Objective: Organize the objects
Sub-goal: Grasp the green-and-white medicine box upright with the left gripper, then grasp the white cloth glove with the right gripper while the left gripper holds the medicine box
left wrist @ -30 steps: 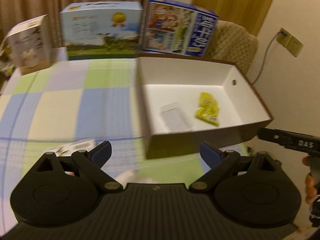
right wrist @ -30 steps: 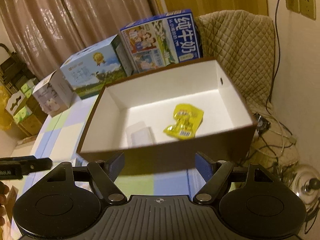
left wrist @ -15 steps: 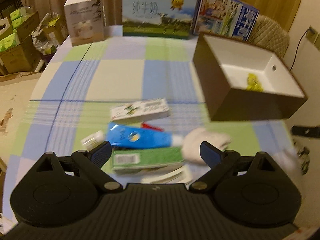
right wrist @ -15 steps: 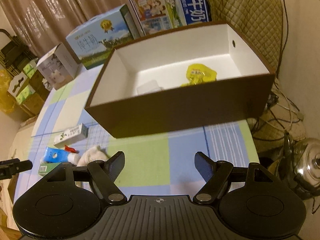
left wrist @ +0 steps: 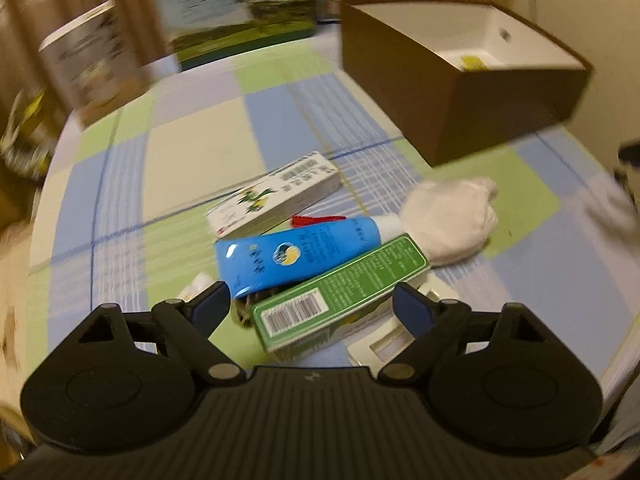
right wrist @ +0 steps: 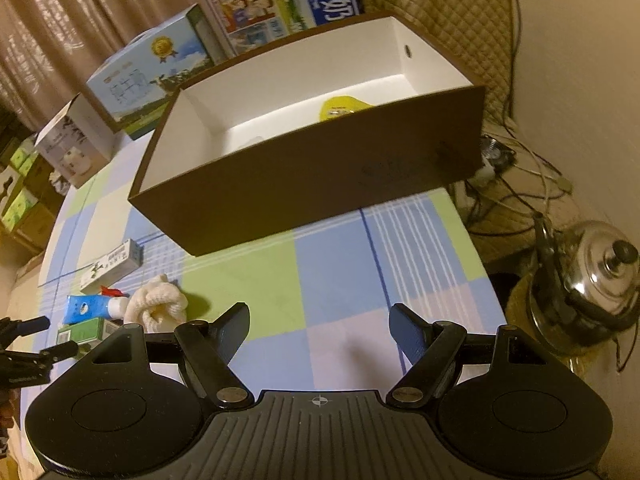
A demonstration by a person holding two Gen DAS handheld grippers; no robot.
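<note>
Brown curtains [right wrist: 60,32], quilted chair [right wrist: 452,20], cream wall [right wrist: 580,80], steel kettle [right wrist: 596,280], tangled cables [right wrist: 516,184]

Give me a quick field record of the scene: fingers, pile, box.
left gripper: fingers closing, nothing pressed yet; green carton lies between them
right gripper: fingers open, nothing between, above bare tablecloth
pile: white carton, blue tube, green carton, white cloth, all on the tablecloth outside the box
box: brown outside, white inside, open top; yellow packet inside
behind box: milk cartons
</note>
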